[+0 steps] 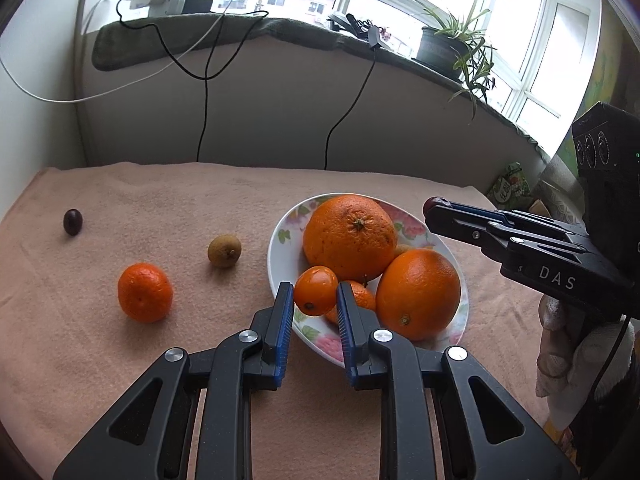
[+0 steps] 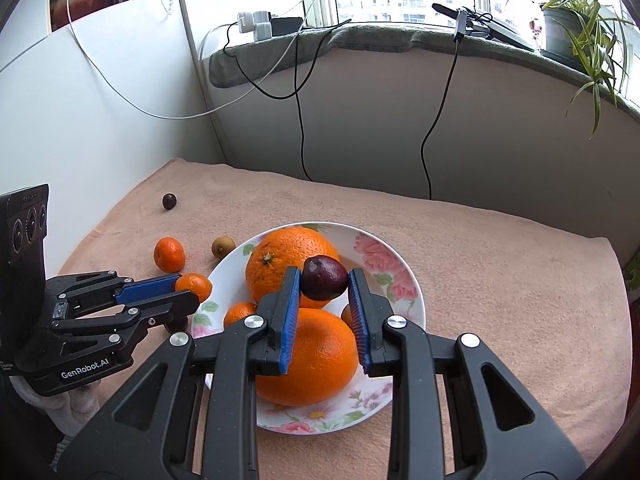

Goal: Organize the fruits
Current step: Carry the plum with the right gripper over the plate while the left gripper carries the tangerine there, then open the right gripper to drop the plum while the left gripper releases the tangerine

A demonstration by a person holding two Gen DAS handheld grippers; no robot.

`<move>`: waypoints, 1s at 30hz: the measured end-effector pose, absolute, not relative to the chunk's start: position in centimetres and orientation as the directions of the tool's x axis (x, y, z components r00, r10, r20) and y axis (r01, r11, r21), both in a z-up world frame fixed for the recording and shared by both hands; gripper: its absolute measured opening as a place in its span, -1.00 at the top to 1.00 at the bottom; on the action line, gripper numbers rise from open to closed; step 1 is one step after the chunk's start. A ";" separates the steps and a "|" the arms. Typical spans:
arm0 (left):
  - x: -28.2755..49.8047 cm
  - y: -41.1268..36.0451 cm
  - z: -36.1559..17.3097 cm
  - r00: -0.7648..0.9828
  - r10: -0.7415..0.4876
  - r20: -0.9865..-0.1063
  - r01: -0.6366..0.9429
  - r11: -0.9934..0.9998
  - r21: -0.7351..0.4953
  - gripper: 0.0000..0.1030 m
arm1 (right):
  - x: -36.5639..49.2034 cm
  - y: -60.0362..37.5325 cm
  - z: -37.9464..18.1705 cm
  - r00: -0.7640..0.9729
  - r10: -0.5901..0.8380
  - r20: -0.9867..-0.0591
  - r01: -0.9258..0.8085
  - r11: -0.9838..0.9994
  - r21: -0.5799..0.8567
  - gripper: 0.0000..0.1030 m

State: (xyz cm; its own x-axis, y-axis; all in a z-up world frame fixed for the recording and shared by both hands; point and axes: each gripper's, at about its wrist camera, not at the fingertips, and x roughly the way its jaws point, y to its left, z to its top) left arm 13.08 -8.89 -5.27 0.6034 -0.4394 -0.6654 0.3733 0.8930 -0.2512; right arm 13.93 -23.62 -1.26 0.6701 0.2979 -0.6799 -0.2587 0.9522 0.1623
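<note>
A flowered white plate [image 1: 280, 236] [image 2: 400, 280] holds two big oranges [image 1: 348, 232] [image 1: 418, 294] and a small tangerine [image 2: 238, 314]. My left gripper [image 1: 310, 294] is shut on a small tangerine [image 1: 315, 290] over the plate's near-left rim; it also shows in the right wrist view [image 2: 194, 285]. My right gripper [image 2: 324, 280] is shut on a dark plum [image 2: 324, 278] above the oranges; the plum's tip shows in the left wrist view [image 1: 434, 203]. On the pink cloth to the left lie a tangerine [image 1: 145, 292] [image 2: 169, 254], a brownish kiwi-like fruit [image 1: 224, 250] [image 2: 222, 246] and a dark plum [image 1: 73, 222] [image 2: 169, 201].
The pink cloth [image 1: 160, 200] ends at a white wall behind and to the left. Black cables [image 1: 204, 120] hang from the sill. A potted plant [image 1: 444, 46] stands on the sill at the right. Packets [image 1: 510, 186] lie off the cloth's far right corner.
</note>
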 end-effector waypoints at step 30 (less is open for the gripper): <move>12.1 -9.4 -3.9 0.675 -0.388 -0.627 0.387 0.910 -0.145 -0.28 | 14.0 -23.5 -0.9 0.696 0.247 -0.674 -0.202 0.968 0.146 -0.51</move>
